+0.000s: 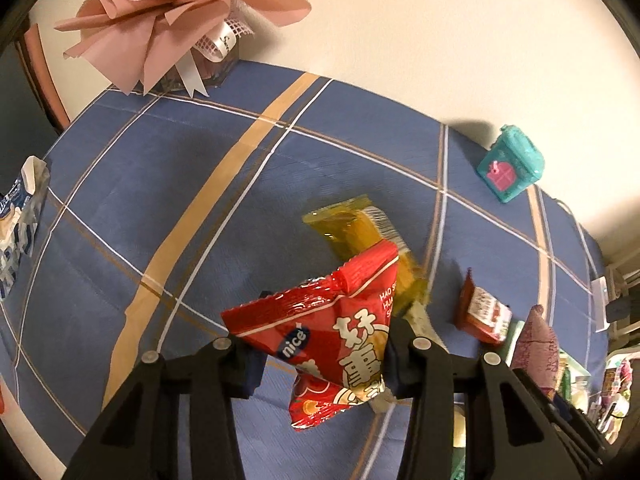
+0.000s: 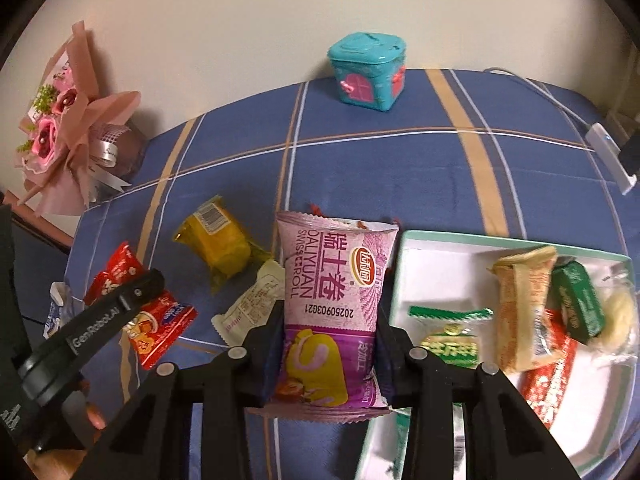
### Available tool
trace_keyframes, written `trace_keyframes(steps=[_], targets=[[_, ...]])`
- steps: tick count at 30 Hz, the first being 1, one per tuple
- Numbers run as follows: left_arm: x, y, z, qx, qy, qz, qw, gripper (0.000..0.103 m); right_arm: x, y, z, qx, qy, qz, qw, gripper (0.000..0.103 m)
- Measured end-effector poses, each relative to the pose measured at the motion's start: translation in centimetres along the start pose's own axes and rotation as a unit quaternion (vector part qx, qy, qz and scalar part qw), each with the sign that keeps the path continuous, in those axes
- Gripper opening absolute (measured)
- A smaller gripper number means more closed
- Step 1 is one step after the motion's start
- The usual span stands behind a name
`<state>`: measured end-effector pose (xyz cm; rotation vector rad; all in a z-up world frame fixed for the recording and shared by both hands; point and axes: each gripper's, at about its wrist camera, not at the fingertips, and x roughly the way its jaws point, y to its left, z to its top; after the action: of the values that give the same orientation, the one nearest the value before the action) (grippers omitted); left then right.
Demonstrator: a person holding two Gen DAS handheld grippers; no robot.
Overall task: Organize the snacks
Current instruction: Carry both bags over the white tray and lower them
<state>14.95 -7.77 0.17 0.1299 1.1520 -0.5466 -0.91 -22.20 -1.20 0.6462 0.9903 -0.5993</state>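
Two packets are held at once, one in each gripper. The left gripper has its fingers clamped on a red snack packet, which hangs between them, clear of the blue plaid cloth covering the worktop. Just beyond its fingertips lies a yellow wrapped cake, partly hidden behind the red packet; off to the right of the fingers sits a small red-brown packet, and further out a teal toy box stands near the wall. A pink paper bouquet lies far ahead to the left.

The right gripper has its fingers closed narrow on a purple Swiss roll packet, held upright between them. To the right of the fingers a white tray holds a green-and-white packet, a tan wafer packet, a dark green packet and a red one. To the left, on the cloth, lie the yellow cake and a cream packet, which sits close beside the left finger. Further left, the other gripper's black arm crosses in front of the red packet.
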Motion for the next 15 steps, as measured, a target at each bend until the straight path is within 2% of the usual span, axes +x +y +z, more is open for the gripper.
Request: trace_keyframes(steps=[8,15], targets=[[-2.7,-2.3,-1.4,0.005,-0.003,-0.030,0.9995,0.048,-3.7,-4.5,-0.2,0.039,-0.019,-0.025,0.999,0.041],[-5.2,-6.2,-3.1,0.049,-0.011,-0.050,0.9975,0.048,-7.4,-9.4,-0.5,0.082,-0.046,-0.051,0.994,0.041]])
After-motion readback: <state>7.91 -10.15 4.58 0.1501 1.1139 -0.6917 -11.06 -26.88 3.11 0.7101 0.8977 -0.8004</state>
